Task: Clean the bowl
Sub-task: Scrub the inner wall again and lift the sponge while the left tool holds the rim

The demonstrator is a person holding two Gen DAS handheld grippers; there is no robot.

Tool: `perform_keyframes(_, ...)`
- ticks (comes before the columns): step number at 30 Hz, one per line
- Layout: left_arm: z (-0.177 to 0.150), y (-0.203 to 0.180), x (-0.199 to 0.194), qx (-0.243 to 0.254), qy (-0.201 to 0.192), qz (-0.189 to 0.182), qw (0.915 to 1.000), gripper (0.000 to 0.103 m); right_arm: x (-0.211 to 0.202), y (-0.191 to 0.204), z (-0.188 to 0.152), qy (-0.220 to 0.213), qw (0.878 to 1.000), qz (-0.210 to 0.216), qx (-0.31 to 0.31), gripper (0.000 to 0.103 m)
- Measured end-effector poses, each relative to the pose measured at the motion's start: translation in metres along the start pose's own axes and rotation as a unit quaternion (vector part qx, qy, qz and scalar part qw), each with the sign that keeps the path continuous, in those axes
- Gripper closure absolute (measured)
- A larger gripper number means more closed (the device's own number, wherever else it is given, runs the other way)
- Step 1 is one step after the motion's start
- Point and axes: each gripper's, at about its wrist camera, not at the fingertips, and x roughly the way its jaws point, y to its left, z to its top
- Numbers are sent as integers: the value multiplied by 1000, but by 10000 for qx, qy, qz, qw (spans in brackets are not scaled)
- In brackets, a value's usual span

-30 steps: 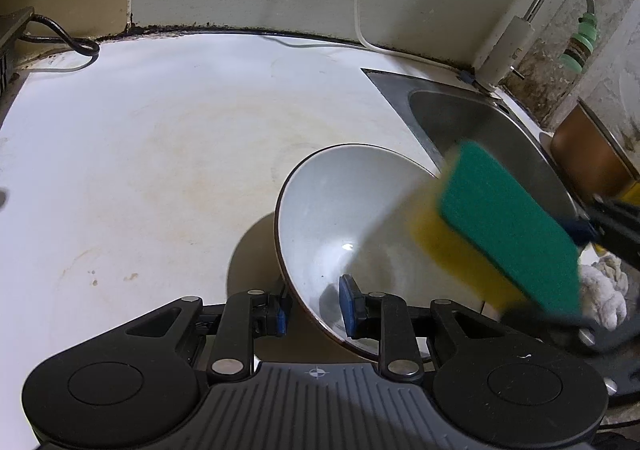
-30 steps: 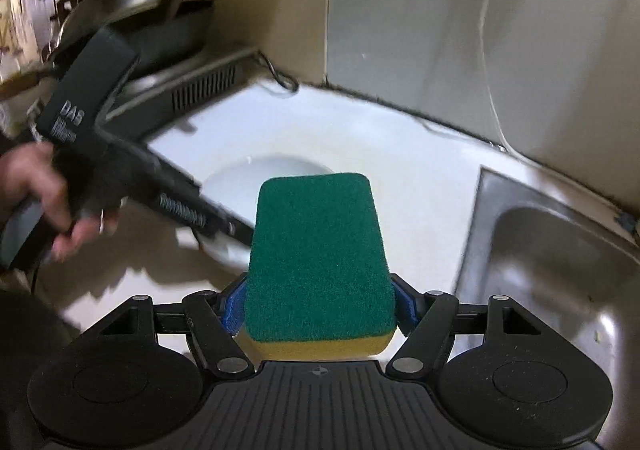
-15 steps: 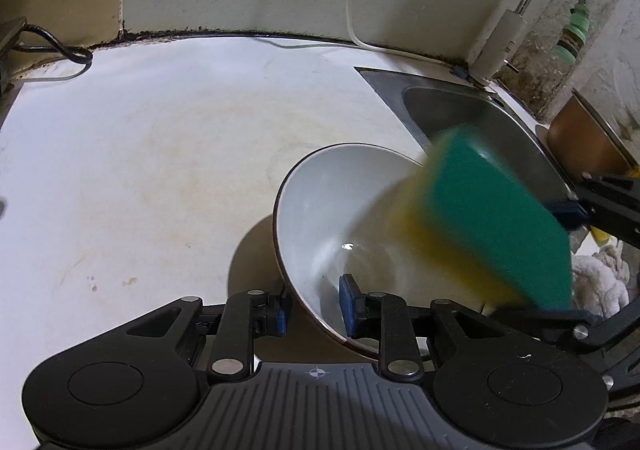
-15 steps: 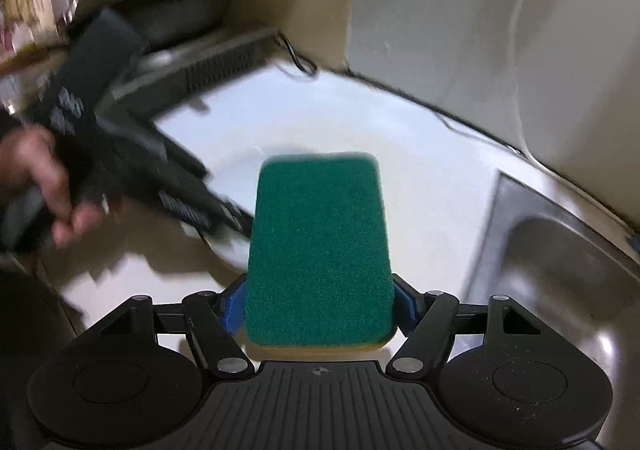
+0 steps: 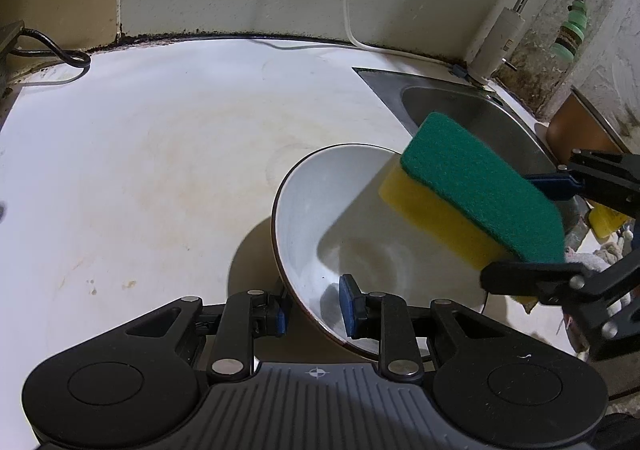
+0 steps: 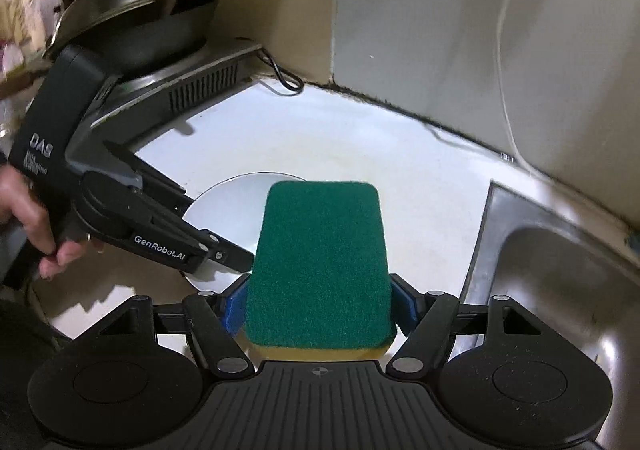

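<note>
Left gripper (image 5: 312, 308): nearest in the left wrist view; its jaws stand narrow and pinch the near rim of the bowl, one blue pad inside the bowl and the other outside, under the rim.
Bowl (image 5: 320, 210): white with a dark rim, tilted up on the counter with its open side turned toward the sink; its far edge lies close to the sink's edge. In the right wrist view only a pale part of it shows, behind the sponge and the left gripper's arms.
Right gripper (image 6: 318, 312): jaws set fairly wide and closed on the sponge, a blue pad pressed on each long side.
Sponge (image 5: 480, 186): yellow foam with a green scouring face; it hangs over the right half of the bowl, green face up, yellow side toward the bowl's inside. Whether the yellow side touches the bowl cannot be told.
Hand (image 6: 24, 222): at the left edge of the right wrist view, wrapped round the grip of the left gripper.
Counter (image 5: 140, 170): white, with faint brownish stains, stretching left of the bowl and behind it.
Sink (image 5: 460, 110): steel, set into the counter just right of the bowl and behind it.
Cloth (image 5: 592, 262): a pale crumpled rag near the right edge, partly hidden by the right gripper.
Tap (image 5: 516, 22): a curved metal spout with a white body, at the sink's back corner.
Cable (image 5: 52, 50): black, looped at the counter's far left.
Pan (image 6: 152, 26): dark, on a stove at the far left in the right wrist view.
</note>
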Motion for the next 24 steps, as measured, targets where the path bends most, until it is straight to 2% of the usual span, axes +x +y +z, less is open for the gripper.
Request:
perform_keyframes(4, 0, 0, 0, 12, 1, 1, 10000, 74, 8, 5, -4, -116, 9994, -276, -169, 31)
perform_keyframes(11, 0, -3, 0, 74, 6, -5, 10000, 70, 16, 11, -1, -242, 9990, -378, -69, 29)
perform_keyframes(13, -1, -3, 0, 83, -5, 5, 10000, 70, 16, 1, 1, -313, 9989, -196, 276, 31)
perform_keyframes(15, -1, -3, 0, 92, -17, 14, 10000, 71, 17, -10, 2, -273, 9979, -259, 520, 33)
perform_keyframes(18, -2, -5, -1, 103, -64, 42, 9999, 70, 12, -23, 3, -239, 9975, -406, 527, 33)
perform_keyframes(24, -3, -7, -2, 178, -129, 130, 9997, 72, -7, -21, -1, 213, 9993, 225, 199, 33)
